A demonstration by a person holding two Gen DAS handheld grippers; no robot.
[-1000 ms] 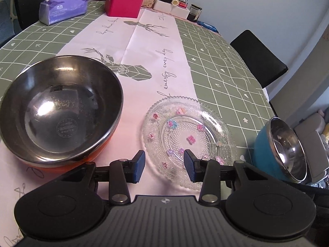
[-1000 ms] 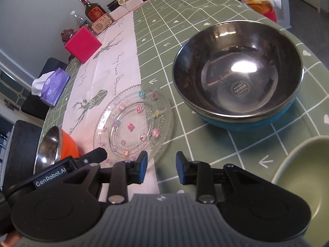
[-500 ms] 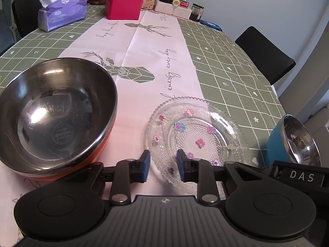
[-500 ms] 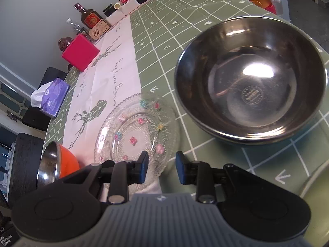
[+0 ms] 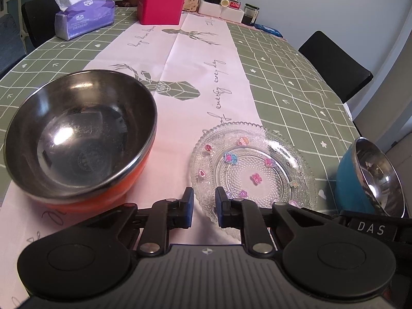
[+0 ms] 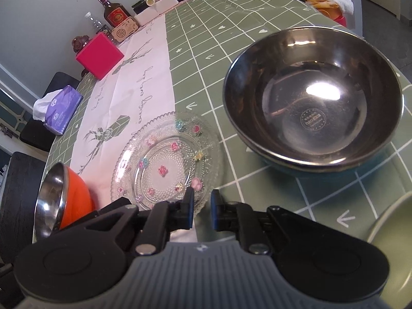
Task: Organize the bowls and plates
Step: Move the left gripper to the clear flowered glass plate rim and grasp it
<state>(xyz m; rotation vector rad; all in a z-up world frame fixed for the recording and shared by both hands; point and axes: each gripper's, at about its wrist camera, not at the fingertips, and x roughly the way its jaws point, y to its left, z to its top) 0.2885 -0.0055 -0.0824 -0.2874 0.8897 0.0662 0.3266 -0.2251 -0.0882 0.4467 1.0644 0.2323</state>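
The left gripper (image 5: 204,207), narrower than a second ago, is closing over the near rim of the glass plate (image 5: 253,166). The right gripper (image 6: 201,209) has drawn together, empty, beside that rim. Steel bowls flank the plate.

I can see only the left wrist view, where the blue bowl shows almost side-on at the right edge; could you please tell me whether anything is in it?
Observer: No. In the right wrist view the blue bowl stands upright and empty.
Operator: Thank you. Is there any other dish near it?
Observer: Yes, a pale green dish shows at the lower right corner, apart from the bowl.
Operator: And where is the right hand-held gripper?
Observer: The right hand-held gripper is shut, with its tips at the near rim of the glass plate. I cannot tell whether they touch it.
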